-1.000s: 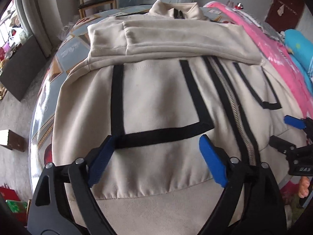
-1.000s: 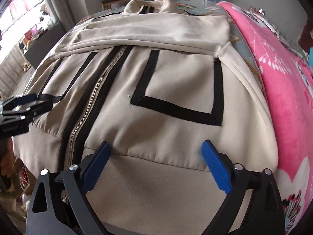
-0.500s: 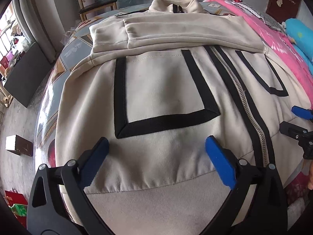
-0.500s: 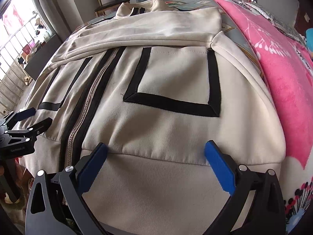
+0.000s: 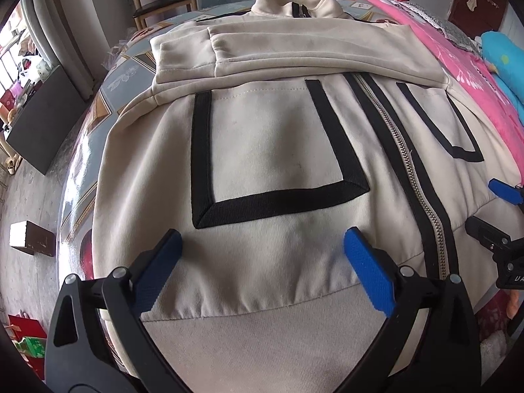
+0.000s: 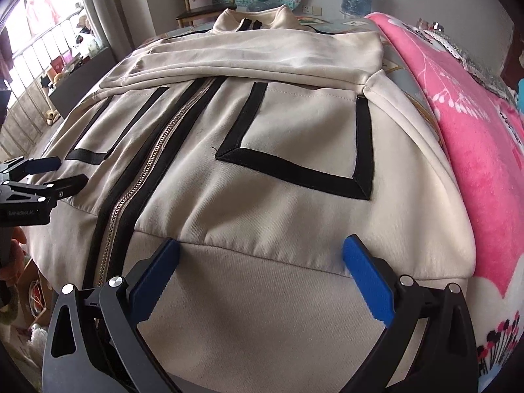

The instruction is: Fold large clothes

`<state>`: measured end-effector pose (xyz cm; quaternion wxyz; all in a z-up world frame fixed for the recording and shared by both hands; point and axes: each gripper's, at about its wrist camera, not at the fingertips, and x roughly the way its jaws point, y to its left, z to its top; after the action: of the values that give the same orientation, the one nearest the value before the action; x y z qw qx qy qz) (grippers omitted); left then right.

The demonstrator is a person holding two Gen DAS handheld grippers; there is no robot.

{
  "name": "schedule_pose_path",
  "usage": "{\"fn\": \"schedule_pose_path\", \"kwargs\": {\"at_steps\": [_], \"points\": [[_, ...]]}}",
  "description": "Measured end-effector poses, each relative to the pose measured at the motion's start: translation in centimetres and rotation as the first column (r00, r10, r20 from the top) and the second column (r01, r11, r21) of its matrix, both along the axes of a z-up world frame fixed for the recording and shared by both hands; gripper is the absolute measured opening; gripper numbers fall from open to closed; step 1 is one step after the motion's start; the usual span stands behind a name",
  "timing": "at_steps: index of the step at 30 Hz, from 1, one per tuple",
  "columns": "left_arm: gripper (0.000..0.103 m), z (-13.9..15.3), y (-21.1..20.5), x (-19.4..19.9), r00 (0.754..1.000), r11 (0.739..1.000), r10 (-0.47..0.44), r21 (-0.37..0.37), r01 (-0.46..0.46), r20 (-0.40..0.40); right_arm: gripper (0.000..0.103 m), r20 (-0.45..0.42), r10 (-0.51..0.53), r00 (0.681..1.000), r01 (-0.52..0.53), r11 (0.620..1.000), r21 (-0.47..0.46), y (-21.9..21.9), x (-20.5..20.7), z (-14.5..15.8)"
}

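Cream zip-front fleece jacket with black tape trim lay flat on bed, sleeves folded across chest, hem at near edge. Looked soft, thick, floppy, moderately heavy; ribbed hem band best grip. Left claw and right claw gaped wide over hem, empty.

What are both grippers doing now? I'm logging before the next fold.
Left gripper: open, holding nothing, over the jacket hem.
Right gripper: open, empty, over the hem.

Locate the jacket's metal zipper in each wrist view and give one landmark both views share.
Left wrist: zipper runs diagonally right of centre, beside the black-edged pocket.
Right wrist: zipper runs diagonally left of centre.
Shared landmark: the jacket's stand-up collar, top centre in both.
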<state>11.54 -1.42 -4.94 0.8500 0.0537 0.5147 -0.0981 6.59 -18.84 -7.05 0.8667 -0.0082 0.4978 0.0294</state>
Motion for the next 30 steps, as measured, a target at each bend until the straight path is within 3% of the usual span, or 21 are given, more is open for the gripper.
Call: {"fn": "schedule_pose_path", "kwargs": {"at_steps": [4, 8, 13, 15, 20, 26, 30], "points": [[0.096, 0.0, 0.1, 0.1, 1.000, 1.000, -0.013, -0.006, 0.013, -0.006, 0.097, -0.037, -0.033, 0.999, 0.033, 0.999, 0.003, 0.2, 0.6, 0.6], [0.096, -0.1, 0.2, -0.4, 0.999, 1.000, -0.023, -0.011, 0.023, 0.028, 0.097, 0.032, 0.011, 0.999, -0.014, 0.997, 0.071, 1.1, -0.3, 2.0], [0.096, 0.6, 1.1, -1.0, 0.999, 0.999, -0.007, -0.051, 0.009, 0.035, 0.097, -0.003, 0.043, 0.999, -0.043, 0.999, -0.010, 1.9, -1.3, 0.7], [0.096, 1.6, 1.8, -2.1, 0.997, 0.998, 0.000, -0.070, 0.005, 0.072, 0.097, -0.006, 0.058, 0.998, -0.058, 0.997, -0.053, 2.4, -2.1, 0.5], [0.096, 3.5, 4.1, -6.3, 0.986, 1.000, -0.010, -0.023, 0.014, 0.163, 0.097, -0.001, 0.034, 0.999, -0.034, 0.999, -0.035, 1.6, -3.5, 0.7], [0.096, 3.6, 7.1, -10.3, 0.982, 0.998, 0.057, -0.023, -0.054, 0.181, 0.097, 0.048, -0.007, 0.999, 0.007, 1.000, -0.012, 0.9, -3.6, 1.6], [0.096, 2.5, 8.3, -11.1, 0.980, 0.993, 0.119, -0.025, -0.116, 0.159, 0.097, 0.013, -0.047, 0.999, 0.047, 0.999, -0.009, 0.7, -2.7, 0.7]]}}
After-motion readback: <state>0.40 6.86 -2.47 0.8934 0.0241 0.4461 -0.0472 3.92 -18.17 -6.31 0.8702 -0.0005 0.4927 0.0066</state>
